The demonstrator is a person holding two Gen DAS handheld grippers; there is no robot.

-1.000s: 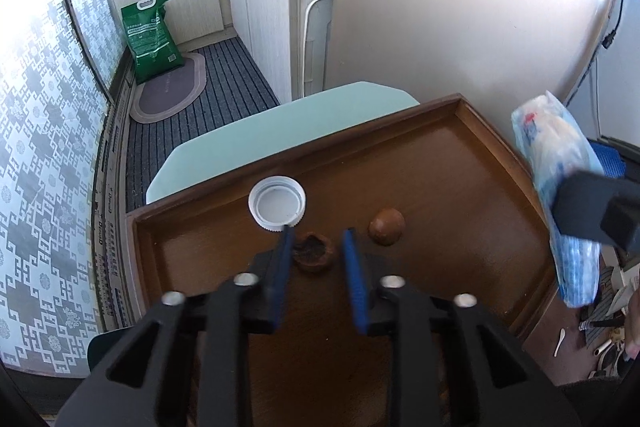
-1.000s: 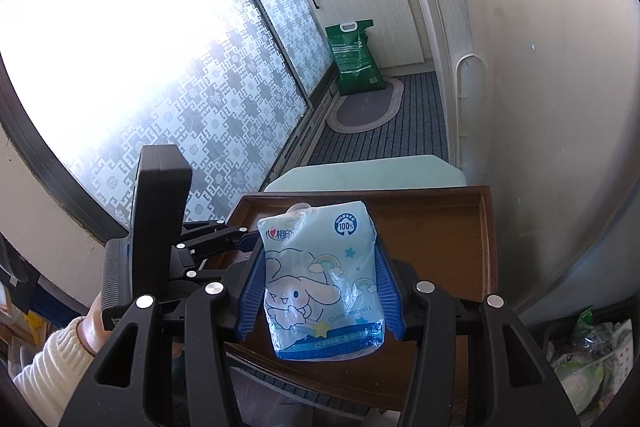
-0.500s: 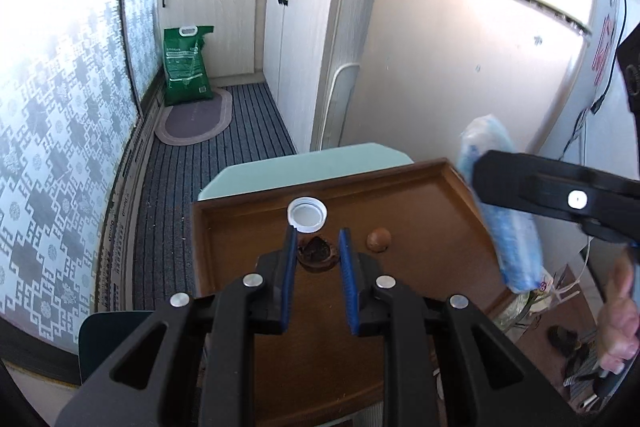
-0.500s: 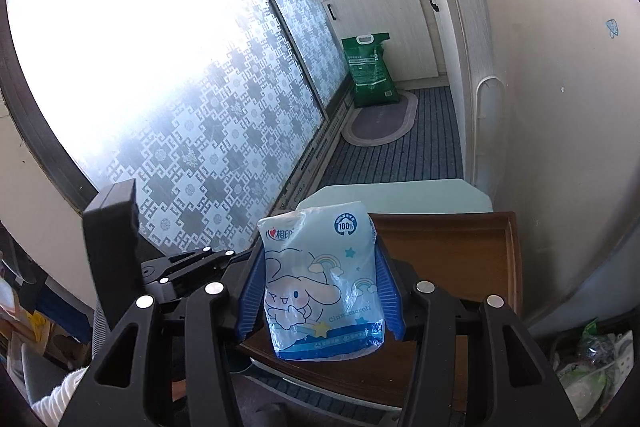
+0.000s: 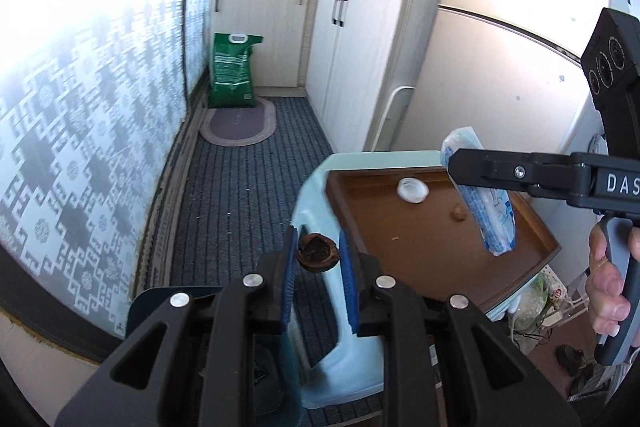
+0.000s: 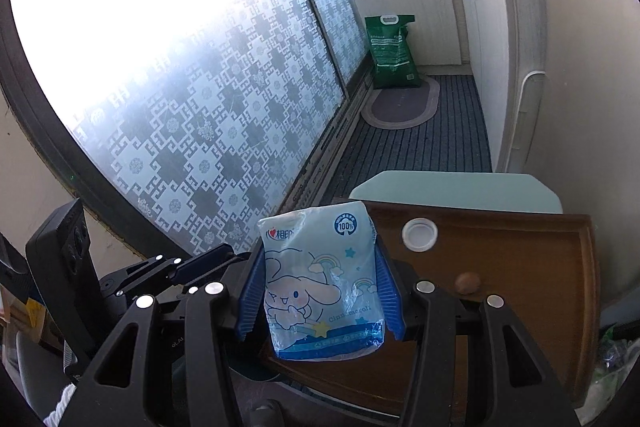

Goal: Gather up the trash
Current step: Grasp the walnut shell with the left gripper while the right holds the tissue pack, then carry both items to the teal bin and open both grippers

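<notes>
My left gripper (image 5: 318, 259) is shut on a brown walnut shell half (image 5: 317, 256) and holds it in the air, left of the brown wooden tray (image 5: 432, 247). My right gripper (image 6: 320, 287) is shut on a blue cartoon tissue packet (image 6: 322, 283), held above the tray's near left corner; the packet also shows in the left wrist view (image 5: 482, 203). On the tray lie a white bottle cap (image 5: 413, 190) and a round brown nut (image 5: 459, 214), also seen in the right wrist view as the cap (image 6: 419, 234) and the nut (image 6: 468, 282).
The tray (image 6: 520, 267) rests on a pale green plastic stool (image 5: 320, 195). A dark bin rim (image 5: 168, 303) shows low under the left gripper. A green sack (image 5: 232, 71) and oval mat (image 5: 240, 121) lie far down the carpeted aisle. A patterned glass door is on the left, cabinets and fridge on the right.
My left gripper has lifted the walnut shell off the tray and pulled back to the left, clear of the tray. My right gripper has kept the tissue packet and risen slightly.
</notes>
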